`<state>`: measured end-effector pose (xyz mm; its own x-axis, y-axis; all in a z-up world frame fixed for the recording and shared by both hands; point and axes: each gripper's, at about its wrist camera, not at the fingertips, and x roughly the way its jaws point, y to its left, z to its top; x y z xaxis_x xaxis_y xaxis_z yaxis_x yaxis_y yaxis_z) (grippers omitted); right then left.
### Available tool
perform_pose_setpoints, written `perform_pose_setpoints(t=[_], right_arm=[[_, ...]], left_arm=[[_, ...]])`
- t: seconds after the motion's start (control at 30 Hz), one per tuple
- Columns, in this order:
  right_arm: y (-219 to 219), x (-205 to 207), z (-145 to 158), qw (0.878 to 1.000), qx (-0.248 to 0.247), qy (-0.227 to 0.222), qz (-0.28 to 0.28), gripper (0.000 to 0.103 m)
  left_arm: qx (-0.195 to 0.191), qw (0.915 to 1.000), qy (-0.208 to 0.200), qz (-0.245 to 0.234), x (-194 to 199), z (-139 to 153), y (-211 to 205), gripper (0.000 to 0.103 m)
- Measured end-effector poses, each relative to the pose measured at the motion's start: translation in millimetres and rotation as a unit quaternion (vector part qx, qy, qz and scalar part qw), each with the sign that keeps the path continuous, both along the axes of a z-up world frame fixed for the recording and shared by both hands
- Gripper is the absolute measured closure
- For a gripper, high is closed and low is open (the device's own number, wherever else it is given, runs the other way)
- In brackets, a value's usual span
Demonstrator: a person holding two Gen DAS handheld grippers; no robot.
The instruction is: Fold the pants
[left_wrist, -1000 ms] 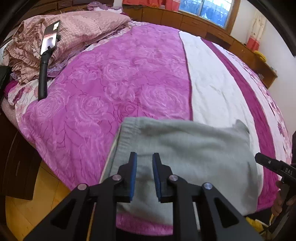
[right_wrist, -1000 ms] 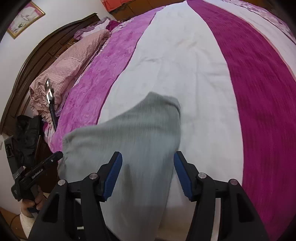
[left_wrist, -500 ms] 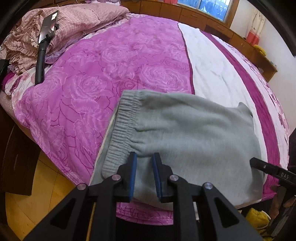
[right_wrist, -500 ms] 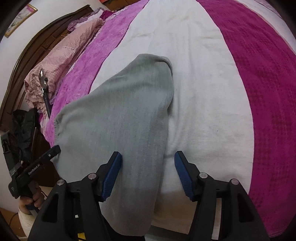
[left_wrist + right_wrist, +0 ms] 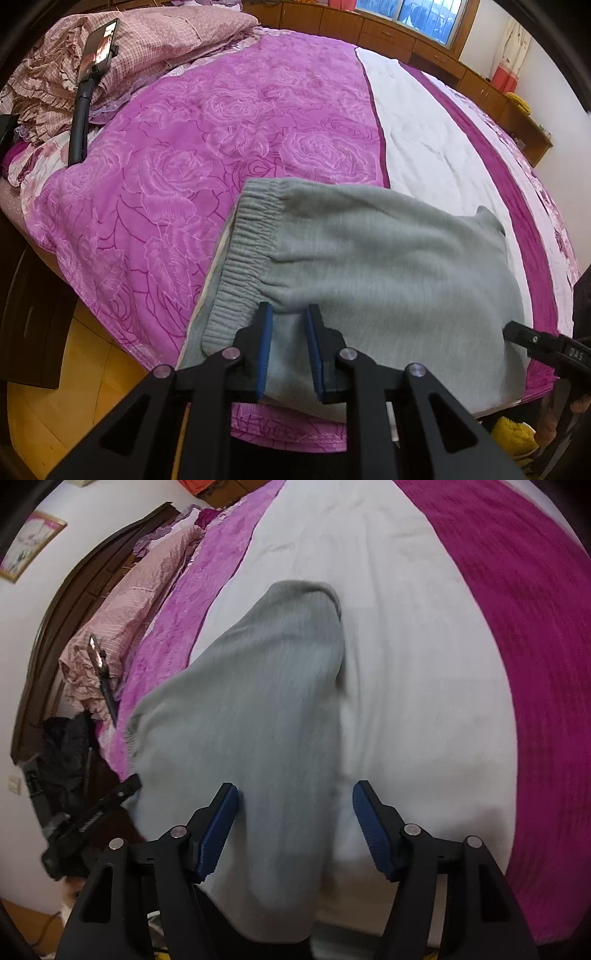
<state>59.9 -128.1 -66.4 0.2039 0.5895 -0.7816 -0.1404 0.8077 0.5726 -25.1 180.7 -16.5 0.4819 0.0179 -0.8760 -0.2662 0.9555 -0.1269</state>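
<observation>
Grey sweatpants [image 5: 388,266] lie folded across the near edge of the bed, their elastic waistband [image 5: 240,251] at the left. My left gripper [image 5: 289,314] is shut on a puckered fold of cloth just beside the waistband. In the right wrist view the pants [image 5: 258,709] run away from me over the white stripe. My right gripper [image 5: 295,794] straddles their near end and its jaws are opening. Its left pad [image 5: 221,823] grazes the cloth, while the right pad [image 5: 369,827] stands clear of it. Each gripper shows in the other's view: the right [image 5: 535,339], the left [image 5: 92,816].
The bed carries a pink rose blanket [image 5: 184,147] and a white and magenta cover [image 5: 424,147]. A phone on a black stalk [image 5: 98,48] leans by the pillows [image 5: 166,37]. A dark cabinet [image 5: 33,314] and wooden floor [image 5: 55,406] lie left; a yellow slipper [image 5: 517,432] sits below.
The pants have come down from a raised, bunched hang and now spread flat on the bed. My right gripper's jaws have widened off the cloth. The left grip looks the same.
</observation>
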Motion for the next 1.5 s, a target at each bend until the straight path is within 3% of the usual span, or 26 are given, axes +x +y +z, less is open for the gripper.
perform_pose_setpoints(t=[0.4,0.57,0.73,0.83,1.03,1.23,1.5], right_arm=[[10,-3,2,0.999,0.002,-0.034,0.011,0.042],[15,0,1,0.999,0.004,-0.044,0.013,0.042],[23,0,4,0.998,-0.015,-0.059,0.02,0.042],[20,1,3,0.998,-0.007,-0.055,0.016,0.047],[13,2,9,0.998,-0.002,-0.053,0.016,0.083],[13,-4,25,0.997,0.008,-0.079,0.023,0.087],[16,-9,47,0.991,0.044,-0.119,0.053,0.091]], left_arm=[[0.002,1.0,-0.004,-0.003,-2,5,-3,0.083],[-0.009,0.9988,-0.016,-0.046,-5,18,-23,0.083],[-0.011,0.9972,0.014,-0.072,3,10,-44,0.081],[-0.012,0.996,0.025,-0.085,8,2,-55,0.081],[-0.003,0.9961,0.026,-0.084,8,-2,-59,0.08],[-0.006,0.9963,0.006,-0.085,5,9,-59,0.08],[-0.008,0.9947,0.024,-0.1,9,-9,-70,0.079]])
